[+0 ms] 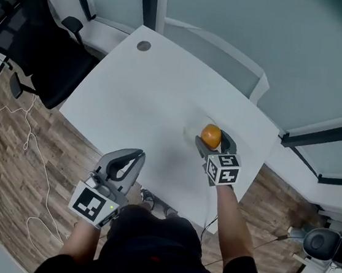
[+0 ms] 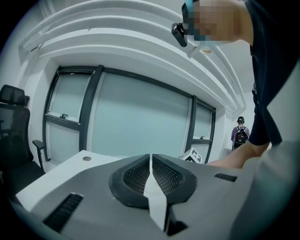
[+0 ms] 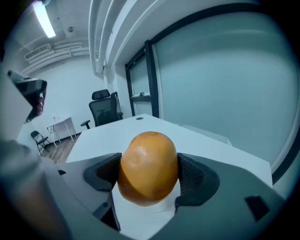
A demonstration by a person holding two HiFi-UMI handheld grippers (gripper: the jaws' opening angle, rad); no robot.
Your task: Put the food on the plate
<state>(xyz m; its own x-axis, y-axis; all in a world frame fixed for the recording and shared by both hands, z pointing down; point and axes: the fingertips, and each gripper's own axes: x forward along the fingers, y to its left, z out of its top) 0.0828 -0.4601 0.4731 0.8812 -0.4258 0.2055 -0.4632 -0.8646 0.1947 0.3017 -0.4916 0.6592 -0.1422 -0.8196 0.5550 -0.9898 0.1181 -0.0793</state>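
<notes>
An orange, rounded piece of food (image 1: 211,135) is clamped between the jaws of my right gripper (image 1: 213,139), which is shut on it above the right part of the white table (image 1: 145,92). The right gripper view shows the food (image 3: 148,168) filling the gap of that gripper (image 3: 149,178). A white plate (image 1: 191,129) shows only as a faint rim just left of and under the food. My left gripper (image 1: 132,157) is held at the table's near edge, apart from both. Its jaws (image 2: 151,161) are closed together with nothing in them.
A black office chair (image 1: 40,42) stands off the table's left end, with a white cable (image 1: 30,146) on the wooden floor. The table has a round grommet (image 1: 144,46) at its far corner. Glass partitions run behind it. A person with a backpack (image 2: 240,133) stands far off.
</notes>
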